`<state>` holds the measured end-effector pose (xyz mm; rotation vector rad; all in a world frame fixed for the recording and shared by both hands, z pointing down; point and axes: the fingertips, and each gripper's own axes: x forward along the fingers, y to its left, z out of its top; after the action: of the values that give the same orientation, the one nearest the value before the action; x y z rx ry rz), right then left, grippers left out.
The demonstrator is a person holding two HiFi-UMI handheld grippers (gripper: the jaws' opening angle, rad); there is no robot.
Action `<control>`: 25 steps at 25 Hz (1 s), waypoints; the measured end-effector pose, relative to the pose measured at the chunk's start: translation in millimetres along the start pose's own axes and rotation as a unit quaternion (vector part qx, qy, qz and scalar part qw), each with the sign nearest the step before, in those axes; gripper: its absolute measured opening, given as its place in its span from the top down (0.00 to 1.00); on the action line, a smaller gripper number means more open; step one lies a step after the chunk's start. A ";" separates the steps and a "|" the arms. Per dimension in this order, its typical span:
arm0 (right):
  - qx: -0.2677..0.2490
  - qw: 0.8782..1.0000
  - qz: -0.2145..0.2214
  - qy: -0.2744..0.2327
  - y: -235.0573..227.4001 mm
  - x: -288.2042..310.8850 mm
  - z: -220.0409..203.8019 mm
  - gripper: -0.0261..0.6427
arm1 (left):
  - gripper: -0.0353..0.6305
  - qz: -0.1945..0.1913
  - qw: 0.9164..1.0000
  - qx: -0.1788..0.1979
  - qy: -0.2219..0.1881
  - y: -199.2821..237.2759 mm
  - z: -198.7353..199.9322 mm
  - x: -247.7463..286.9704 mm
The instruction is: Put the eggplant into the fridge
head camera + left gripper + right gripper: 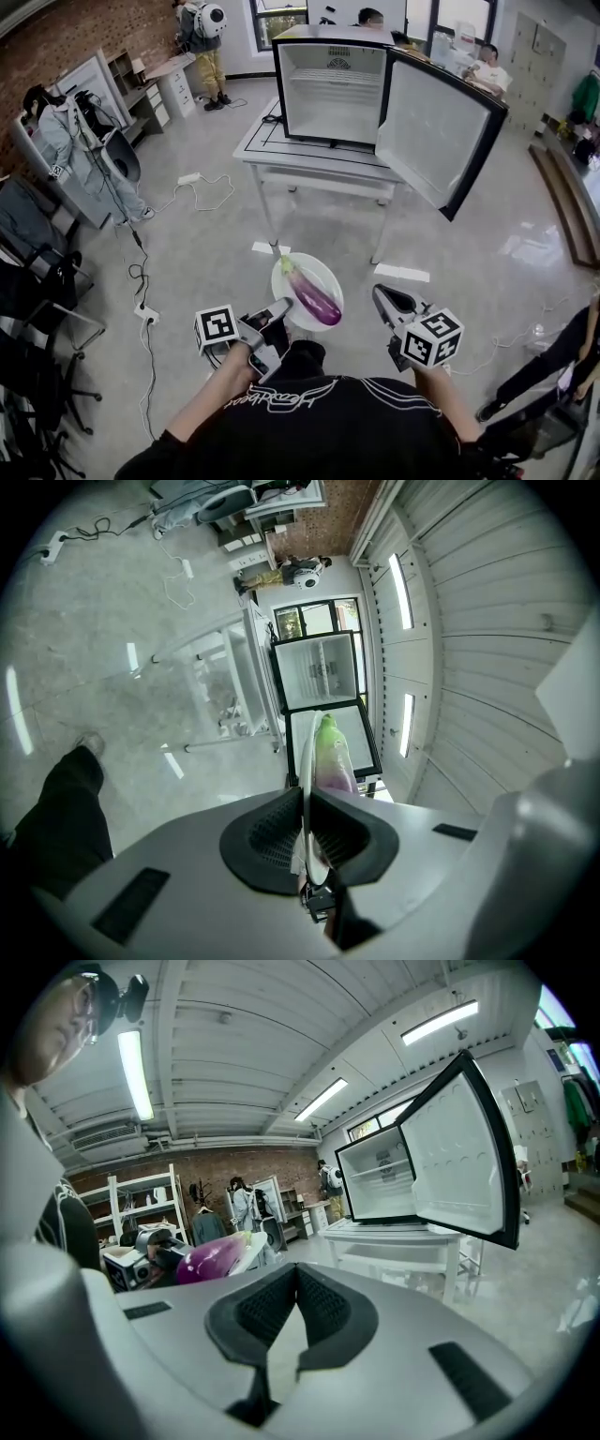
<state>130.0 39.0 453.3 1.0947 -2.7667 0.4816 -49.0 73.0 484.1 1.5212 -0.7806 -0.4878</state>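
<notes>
Grey concrete workshop floor (206,253), open between the person and a white metal-frame table (309,167) straight ahead. On the table stands a small black-cased fridge with a white inside (333,94), its door (436,131) swung wide to the right. Glossy purple eggplant with a green stem cap (314,298) lies loose on a round white plate (321,269), carried in front of the person's chest, well apart from the fridge. Left gripper (279,311) is clamped narrow on the plate's near rim, thin white edge pinched between the pads. Right gripper (380,295) has its jaws together on nothing, near the plate's right side. Handling, as a judgement: eggplant is likely light to medium, firm but bruisable, with smooth and so slippery skin. It is long and round, so it can roll if the plate tilts. Plate is stiff and breakable, gripped at one edge only, so the load hangs off the grip and needs keeping level. If the eggplant is taken directly, across the thick mid-body looks best, not the stem end. Room: fridge cavity looks bare apart from a shelf part way up, opening wide enough for plate or eggplant. Watch the door's edge on the right, the cavity's lip and the table's front edge. Floor cables (141,281) and dark chairs (37,309) sit off left, other people are at the room's sides, none in the straight path.
</notes>
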 end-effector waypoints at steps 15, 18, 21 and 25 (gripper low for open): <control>0.019 0.999 -0.025 0.006 -79.9 117.9 33.3 0.95 | 0.90 -0.005 1.000 -0.007 0.027 13.1 127.5 90.4; 0.028 0.999 -0.034 0.013 -101.8 155.2 47.7 0.95 | 0.90 0.000 0.999 -0.012 0.035 15.4 168.2 117.1; 0.032 0.998 -0.042 0.018 -124.7 192.5 65.2 0.95 | 0.90 0.005 0.999 -0.014 0.049 16.2 208.3 146.6; 0.036 0.998 -0.056 0.018 -157.9 243.4 87.5 0.95 | 0.90 0.005 0.998 -0.007 0.067 13.5 263.5 185.9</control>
<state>60.5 -255.7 466.3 1.2354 -2.6580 0.5853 -113.4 -243.1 494.4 1.5197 -0.6786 -0.3778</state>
